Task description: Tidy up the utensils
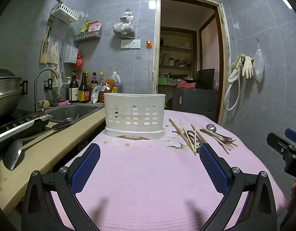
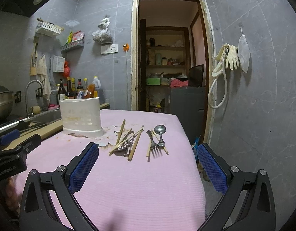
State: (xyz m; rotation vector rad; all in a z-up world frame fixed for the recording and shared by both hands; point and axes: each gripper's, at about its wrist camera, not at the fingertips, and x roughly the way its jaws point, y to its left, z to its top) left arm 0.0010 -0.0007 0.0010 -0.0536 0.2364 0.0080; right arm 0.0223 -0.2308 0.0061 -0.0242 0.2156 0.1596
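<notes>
A white slotted utensil holder stands upright on the pink tablecloth. To its right lie loose wooden chopsticks, a metal spoon and a fork, scattered in two small heaps. My left gripper is open above the cloth, in front of the holder, nothing between its fingers. My right gripper is open too, hovering just short of the utensils. Each gripper's body shows at the edge of the other's view.
A beige counter with a steel sink, tap, bottles, a pot and a spatula runs along the left. The table's right edge drops to the floor by an open doorway. Gloves and a hose hang on the right wall.
</notes>
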